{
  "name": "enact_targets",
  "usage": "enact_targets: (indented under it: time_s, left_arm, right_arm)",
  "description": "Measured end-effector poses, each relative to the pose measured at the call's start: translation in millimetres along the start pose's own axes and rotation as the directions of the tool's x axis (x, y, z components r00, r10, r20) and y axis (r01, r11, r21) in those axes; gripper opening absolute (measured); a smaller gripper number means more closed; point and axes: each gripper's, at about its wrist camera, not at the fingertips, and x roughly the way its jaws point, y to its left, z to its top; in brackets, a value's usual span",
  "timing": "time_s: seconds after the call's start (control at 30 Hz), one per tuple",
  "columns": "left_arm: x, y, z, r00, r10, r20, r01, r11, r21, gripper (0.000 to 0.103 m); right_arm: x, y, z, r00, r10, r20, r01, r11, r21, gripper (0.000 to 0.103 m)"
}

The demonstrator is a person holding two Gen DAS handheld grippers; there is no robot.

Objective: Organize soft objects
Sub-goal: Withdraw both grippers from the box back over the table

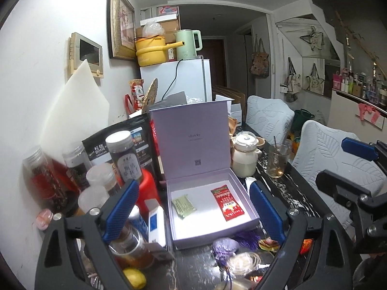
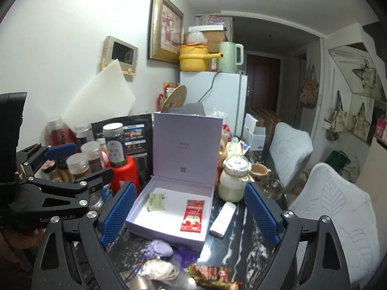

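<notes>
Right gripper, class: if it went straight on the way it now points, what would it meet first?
Probably the open lilac box: the right gripper, jaws open and empty, aims into its tray near the red sachet. Depth is uncertain.

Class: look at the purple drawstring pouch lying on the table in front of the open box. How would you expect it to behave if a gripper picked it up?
The purple pouch looks soft and lumpy, so it would probably squash and sag rather than hold shape. Its loose tassel would likely dangle and could snag on the box. It seems unlikely to roll.
</notes>
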Motion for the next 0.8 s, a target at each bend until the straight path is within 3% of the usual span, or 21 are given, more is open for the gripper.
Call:
enact_targets:
  time_s: [0.37, 0.8]
  left_arm:
    - [-25.9, -5.6, -33.1, 0.999, -0.045, -0.004, 0.045, 0.999, 0.014, 0.094]
    - [-21.4, -10.1, -89.8, 0.986, -0.122, -0.118, 0.121, 0.993, -0.016, 0.094]
  right_arm:
    - [-33.6, 3.7, -39.0, 1.0, -0.014, -0.016, 0.015, 0.998, 0.064, 0.095]
    - [-44.1, 2.1, -93.5, 0.997, -0.018, -0.069, 0.027, 0.99, 0.136, 0.095]
